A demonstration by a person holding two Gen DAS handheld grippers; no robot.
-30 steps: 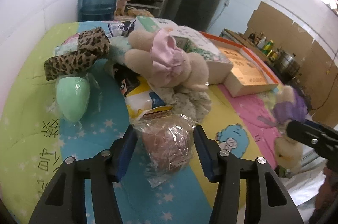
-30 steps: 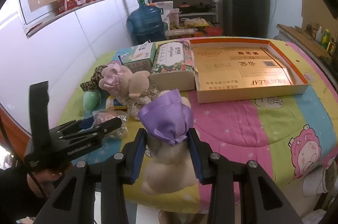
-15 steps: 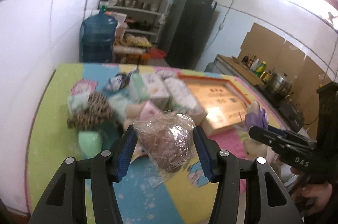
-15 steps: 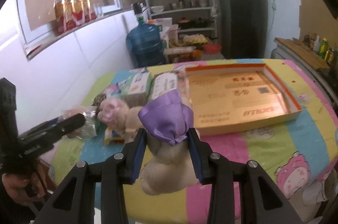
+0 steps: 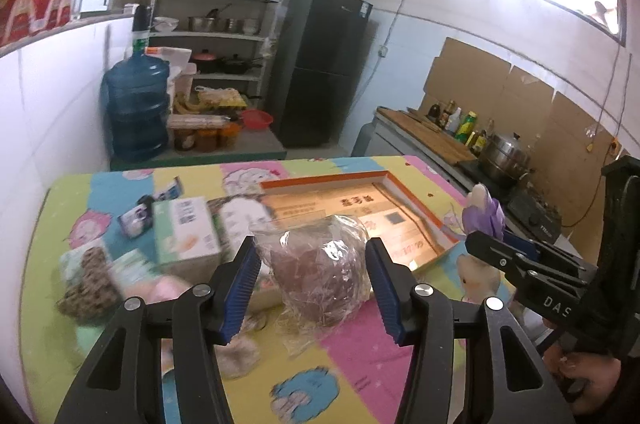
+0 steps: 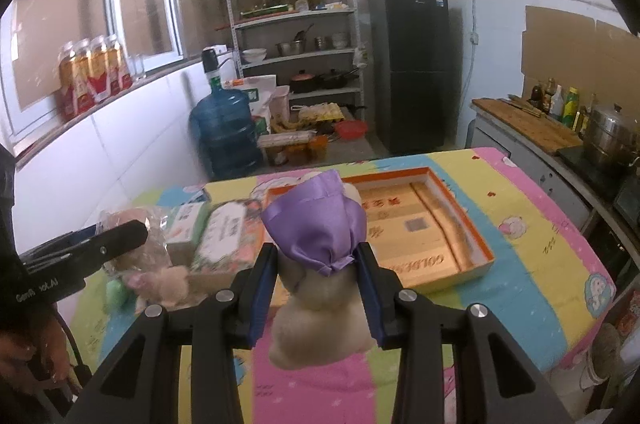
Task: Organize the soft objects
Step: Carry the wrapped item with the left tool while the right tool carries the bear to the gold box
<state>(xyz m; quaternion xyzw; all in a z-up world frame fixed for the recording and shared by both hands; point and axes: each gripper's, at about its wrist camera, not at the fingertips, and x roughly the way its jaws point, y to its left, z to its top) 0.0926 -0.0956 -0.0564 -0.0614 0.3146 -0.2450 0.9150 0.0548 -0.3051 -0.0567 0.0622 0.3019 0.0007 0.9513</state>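
Above the colourful quilt, both grippers have risen since a second ago, so the table now sits lower and smaller in both views. The shallow orange-rimmed box lies open ahead. The left gripper stays clamped on the brown soft object in crinkled plastic wrap, lifted clear of the pile it rested near. The right gripper still grips the cream plush toy in a purple dress, held aloft.

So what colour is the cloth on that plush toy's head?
Shiny purple cloth, on a cream plush toy. The right wrist view shows it best.
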